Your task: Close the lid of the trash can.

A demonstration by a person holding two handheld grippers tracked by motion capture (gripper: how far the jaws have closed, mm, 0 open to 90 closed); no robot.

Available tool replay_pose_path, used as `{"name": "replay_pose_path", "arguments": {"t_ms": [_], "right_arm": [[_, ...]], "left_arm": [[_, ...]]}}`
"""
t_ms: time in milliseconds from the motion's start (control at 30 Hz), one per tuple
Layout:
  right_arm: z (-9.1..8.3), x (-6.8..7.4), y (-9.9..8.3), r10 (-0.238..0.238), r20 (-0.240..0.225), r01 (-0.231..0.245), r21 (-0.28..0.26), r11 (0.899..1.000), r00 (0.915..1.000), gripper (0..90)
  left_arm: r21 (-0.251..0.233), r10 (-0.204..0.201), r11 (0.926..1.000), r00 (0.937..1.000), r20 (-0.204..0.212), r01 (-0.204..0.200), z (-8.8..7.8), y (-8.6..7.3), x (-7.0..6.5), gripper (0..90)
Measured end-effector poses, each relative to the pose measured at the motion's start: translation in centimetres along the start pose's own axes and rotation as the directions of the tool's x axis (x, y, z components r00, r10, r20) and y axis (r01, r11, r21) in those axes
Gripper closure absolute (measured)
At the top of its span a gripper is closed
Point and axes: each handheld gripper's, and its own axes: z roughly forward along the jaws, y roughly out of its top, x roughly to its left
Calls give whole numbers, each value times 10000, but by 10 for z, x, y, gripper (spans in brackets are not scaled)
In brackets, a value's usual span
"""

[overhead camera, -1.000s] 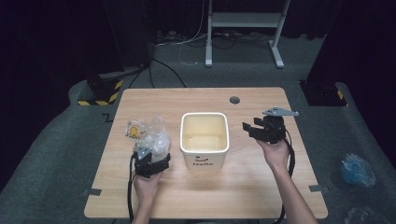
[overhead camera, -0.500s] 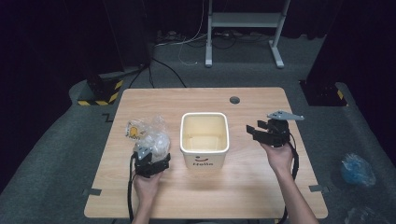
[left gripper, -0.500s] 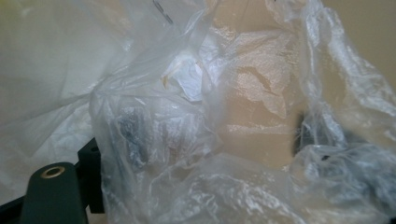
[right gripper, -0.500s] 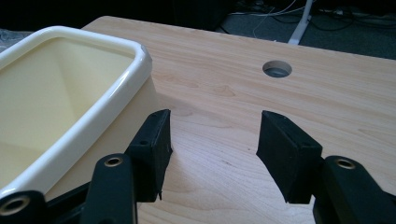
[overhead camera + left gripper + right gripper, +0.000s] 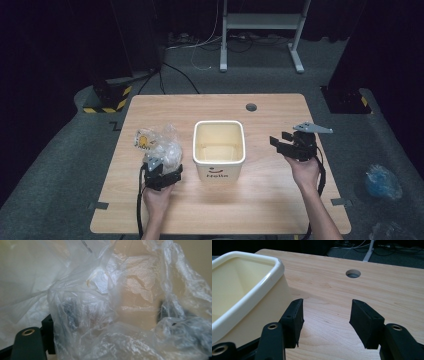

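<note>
- On the left of the surface [image 5: 260, 205], the left gripper [image 5: 162, 175] has its jaws clenched on a crumpled clear plastic bag [image 5: 162, 147], which lies just beside the cream bin [image 5: 219, 150].
- Right of the bin, the right gripper [image 5: 289, 145] hovers, jaws released and empty.

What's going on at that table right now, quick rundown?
Left gripper in the plastic bag, grip unclear. Right gripper open, empty, beside the bin. Bin empty, nothing in the way.
</note>
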Motion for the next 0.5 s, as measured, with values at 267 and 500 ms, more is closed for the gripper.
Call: {"name": "replay_pose_path", "arguments": {"t_ms": [267, 500], "right_arm": [[-1, -4, -8, 47, 125, -47, -25, 10000, 9999, 441], [-1, -7, -17, 150, 198, -149, -24, 9999, 9997, 442]], "left_arm": [[-16, -69, 10000, 10000, 38, 69, 0, 0, 0, 173], [-22, -73, 10000, 10000, 37, 73, 0, 0, 0, 173]]}}
